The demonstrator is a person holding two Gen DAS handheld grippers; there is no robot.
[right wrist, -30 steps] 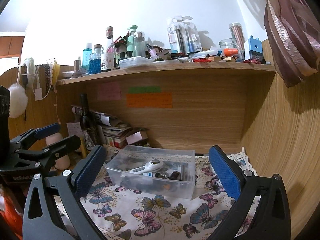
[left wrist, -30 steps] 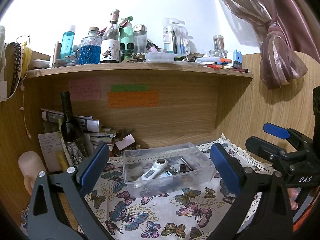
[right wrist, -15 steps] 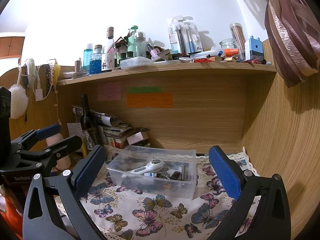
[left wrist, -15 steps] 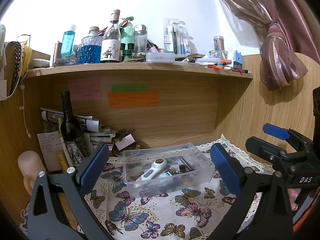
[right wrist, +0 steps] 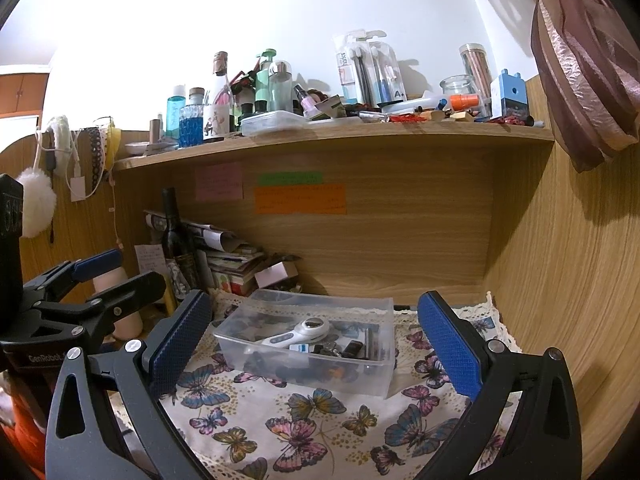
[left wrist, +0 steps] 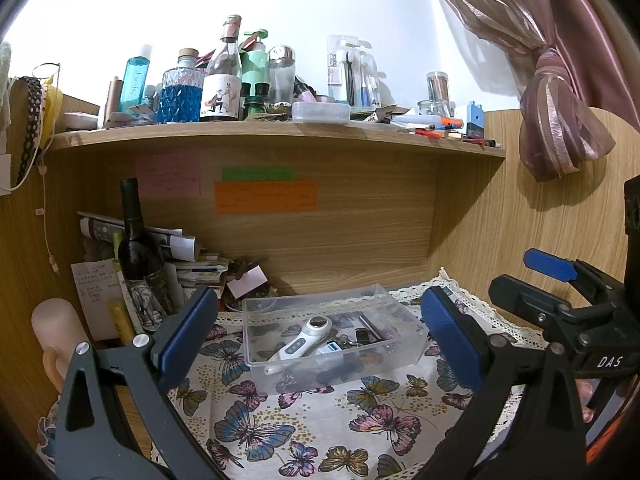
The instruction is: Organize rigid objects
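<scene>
Hovering above the cloth (left wrist: 320, 428), left gripper (left wrist: 320, 340) with jaws spread wide, nothing between the blue pads (left wrist: 186, 336). Same for the right gripper (right wrist: 312, 344): wide apart, empty, above the cloth and short of the box, not touching it. Seen also from the side in the other camera, right gripper at the right edge of the left view, left gripper at the left edge of the right view, both parted there too. Part of a hand (left wrist: 586, 400) visible under the right gripper, at the lower right of the left view.

Between the pads in both views, well ahead of them: clear box (left wrist: 336, 360) standing on the butterfly cloth, open on top. Inside it, a white device (left wrist: 304, 340) lying tilted, round head up toward the back, handle down toward the front left corner. Beside it, to the right, several small dark things and a small white-blue thing (left wrist: 330, 347), too small to tell what.

Behind the box to the left, a dark bottle (left wrist: 138, 256) upright in front of a pile of papers (left wrist: 176, 256). On the wooden back wall, a pink note (left wrist: 168, 176), a green note (left wrist: 259, 173) and an orange note (left wrist: 266, 196). Above, a shelf (left wrist: 280, 130) crowded with bottles, jars and pens. At upper right, a tied curtain (left wrist: 560, 120).
</scene>
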